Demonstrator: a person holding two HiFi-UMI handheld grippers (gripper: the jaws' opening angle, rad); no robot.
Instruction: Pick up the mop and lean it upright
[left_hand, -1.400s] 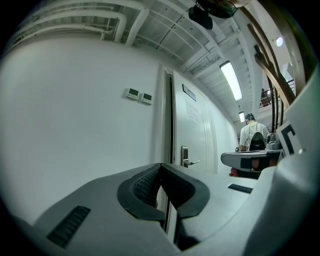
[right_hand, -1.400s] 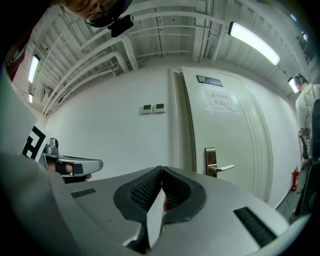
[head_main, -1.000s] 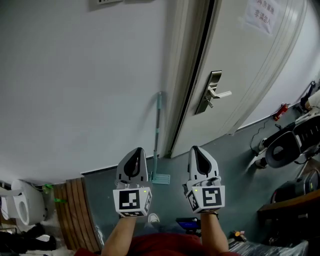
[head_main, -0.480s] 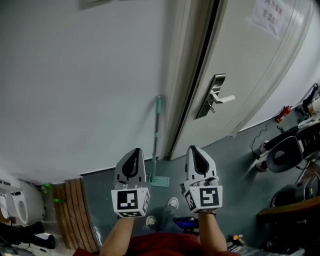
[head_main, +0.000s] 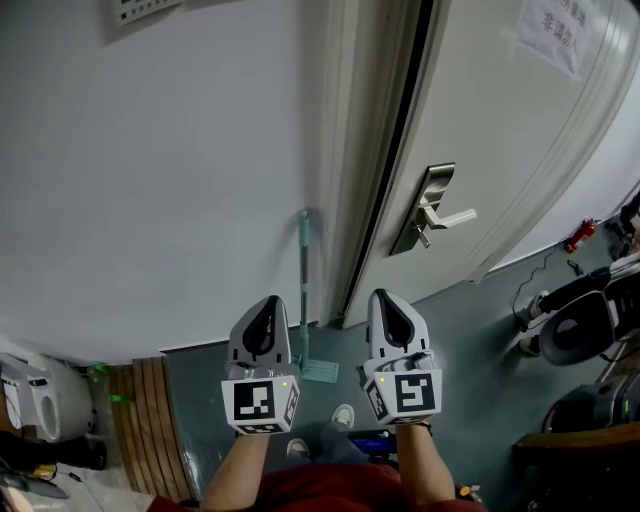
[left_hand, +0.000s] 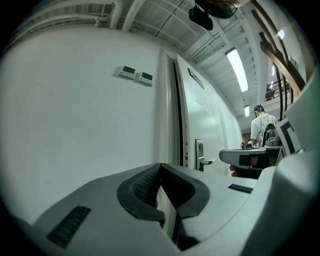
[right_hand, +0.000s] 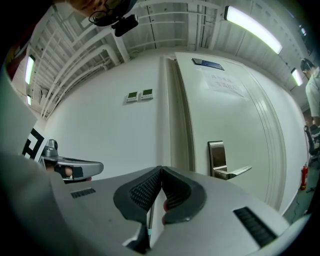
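Head view, mop (head_main: 303, 268) beyond left hand-held gripper (head_main: 268, 308)

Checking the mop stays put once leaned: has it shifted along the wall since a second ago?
No. The mop still leans on the wall just left of the door frame; only the camera shifted.

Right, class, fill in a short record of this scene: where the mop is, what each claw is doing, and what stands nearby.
Mop: upright against the wall, just left of the door frame, head on the floor
Left claw: shut, empty, apart from the mop
Right claw: shut, empty, apart from the mop
Door: appears closed, with a lever handle
Task state: mop already leaning upright; neither claw holds it
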